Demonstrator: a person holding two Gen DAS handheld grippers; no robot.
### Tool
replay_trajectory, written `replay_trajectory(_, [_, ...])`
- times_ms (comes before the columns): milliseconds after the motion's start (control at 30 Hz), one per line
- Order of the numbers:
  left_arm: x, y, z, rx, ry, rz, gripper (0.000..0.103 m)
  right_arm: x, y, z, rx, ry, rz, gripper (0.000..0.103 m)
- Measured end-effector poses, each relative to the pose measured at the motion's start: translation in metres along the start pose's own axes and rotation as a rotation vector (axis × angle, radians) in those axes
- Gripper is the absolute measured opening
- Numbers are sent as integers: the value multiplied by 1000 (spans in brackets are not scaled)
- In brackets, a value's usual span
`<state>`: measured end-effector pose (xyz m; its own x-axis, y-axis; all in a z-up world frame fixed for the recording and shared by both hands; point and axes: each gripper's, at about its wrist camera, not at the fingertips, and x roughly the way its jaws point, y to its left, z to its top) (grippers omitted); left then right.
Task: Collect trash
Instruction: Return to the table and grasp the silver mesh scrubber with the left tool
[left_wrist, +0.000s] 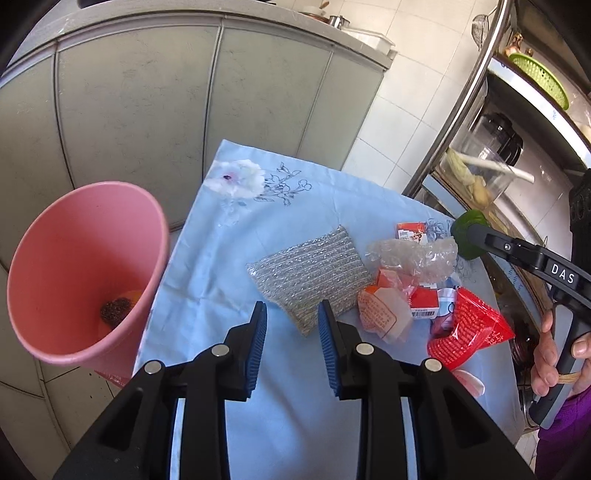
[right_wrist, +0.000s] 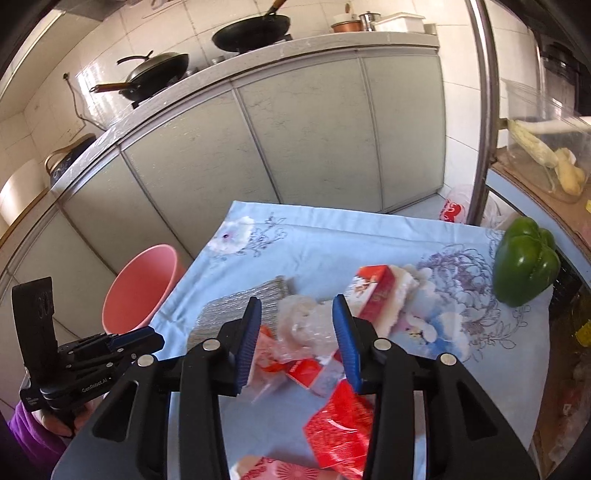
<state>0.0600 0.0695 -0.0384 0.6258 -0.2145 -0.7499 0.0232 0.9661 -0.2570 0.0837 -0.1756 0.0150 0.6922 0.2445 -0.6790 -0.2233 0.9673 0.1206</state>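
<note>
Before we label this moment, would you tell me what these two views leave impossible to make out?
- Pink bin contents: left wrist view, a dark wad and something orange at the bottom, too small to identify.
- Red wrapper: right wrist view, partly hidden behind a gripper finger; print blurred.
- Right gripper tips: left wrist view, lost against the green pepper.
- Pink packet: right wrist view, cut off by the bottom edge.

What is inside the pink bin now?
At the bottom of the pink bin lies a dark round scrubber-like ball on something orange. The near wall of the bin covers the rest of the bottom, so other trash there cannot be seen.
</note>
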Motion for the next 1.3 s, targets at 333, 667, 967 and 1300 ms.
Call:
replay_trajectory(333, [31, -25, 43, 119, 5, -22, 35, 8, -35, 23, 74, 15, 2, 41])
replay_trajectory(667, [109, -32, 72, 364, 174, -70, 37, 43, -70, 27, 216, 131, -1, 41])
replay_trajectory(967, [122, -15, 61, 356, 189, -136, 32, 81, -85, 20, 349, 236, 32, 41])
replay_trajectory(1300, [82, 5, 46, 238, 146, -189, 3, 105, -71, 14, 380, 329, 34, 42])
